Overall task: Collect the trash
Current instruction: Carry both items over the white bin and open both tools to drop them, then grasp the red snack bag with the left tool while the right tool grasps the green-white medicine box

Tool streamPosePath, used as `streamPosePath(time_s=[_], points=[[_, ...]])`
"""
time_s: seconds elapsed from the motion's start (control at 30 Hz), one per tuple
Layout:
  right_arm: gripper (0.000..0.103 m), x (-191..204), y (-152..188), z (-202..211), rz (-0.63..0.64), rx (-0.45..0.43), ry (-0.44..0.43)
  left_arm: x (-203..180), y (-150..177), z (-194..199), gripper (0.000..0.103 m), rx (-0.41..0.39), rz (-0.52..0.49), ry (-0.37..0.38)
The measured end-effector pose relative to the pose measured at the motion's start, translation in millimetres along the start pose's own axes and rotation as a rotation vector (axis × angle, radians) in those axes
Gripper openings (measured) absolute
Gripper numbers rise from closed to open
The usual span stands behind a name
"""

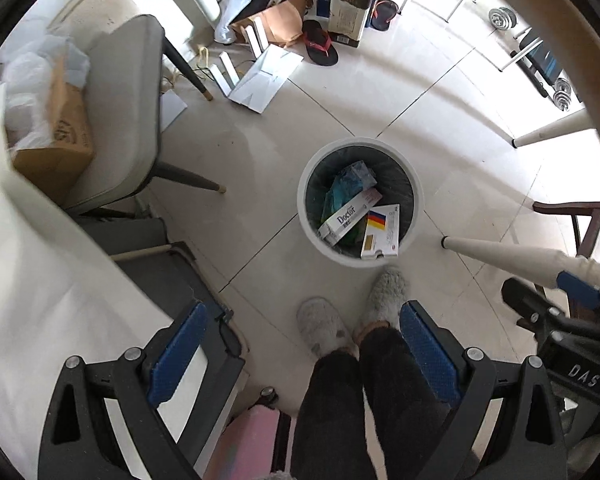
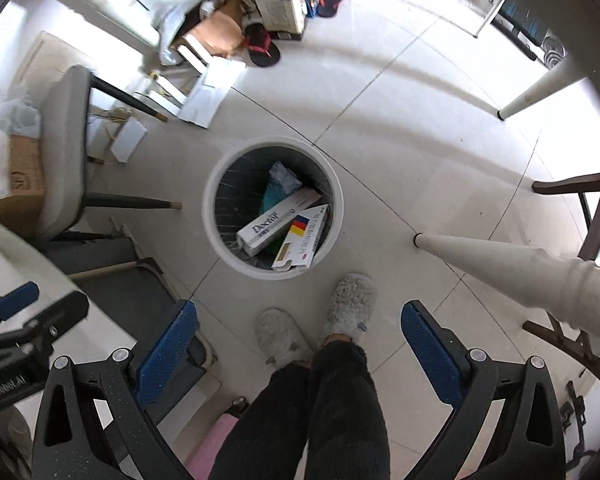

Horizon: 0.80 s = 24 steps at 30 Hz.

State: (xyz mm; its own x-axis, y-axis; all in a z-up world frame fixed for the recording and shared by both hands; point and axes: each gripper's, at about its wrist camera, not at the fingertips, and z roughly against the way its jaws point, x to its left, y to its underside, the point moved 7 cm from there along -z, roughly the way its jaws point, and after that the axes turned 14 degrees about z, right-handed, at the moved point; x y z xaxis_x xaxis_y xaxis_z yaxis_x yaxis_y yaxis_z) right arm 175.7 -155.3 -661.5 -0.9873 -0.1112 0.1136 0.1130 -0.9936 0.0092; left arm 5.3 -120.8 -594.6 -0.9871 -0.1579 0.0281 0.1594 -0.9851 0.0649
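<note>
We hold the left gripper [image 1: 300, 344] and the right gripper [image 2: 296, 340] above the white bin [image 1: 306, 216], both with tongs apart and empty. Inside it lie the Doctor box [image 1: 348, 216] and, against its right wall, a colour-striped box [image 1: 382, 232]; more discards look left by the far wall.

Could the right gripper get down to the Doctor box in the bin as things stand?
Probably yes. The right gripper is open and empty, high above the bin, whose mouth has no lid. The Doctor box lies on top, only the striped box beside it.
</note>
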Motion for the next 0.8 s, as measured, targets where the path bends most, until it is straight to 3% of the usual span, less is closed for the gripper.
streamPosePath(time_s=[0.5,0.67,0.8], points=[[0.103,33,31,156,0.036,-0.043,-0.047,30,32,134,0.098,-0.082,0.090,0.038],[0.103,26,20,220,-0.015,-0.118,-0.118,14,15,193,0.098,-0.177,0.082,0.061],[0.103,-11,-1,274,-0.150,-0.207,-0.186,-19,-16,231,0.099,-0.238,0.050,0.085]])
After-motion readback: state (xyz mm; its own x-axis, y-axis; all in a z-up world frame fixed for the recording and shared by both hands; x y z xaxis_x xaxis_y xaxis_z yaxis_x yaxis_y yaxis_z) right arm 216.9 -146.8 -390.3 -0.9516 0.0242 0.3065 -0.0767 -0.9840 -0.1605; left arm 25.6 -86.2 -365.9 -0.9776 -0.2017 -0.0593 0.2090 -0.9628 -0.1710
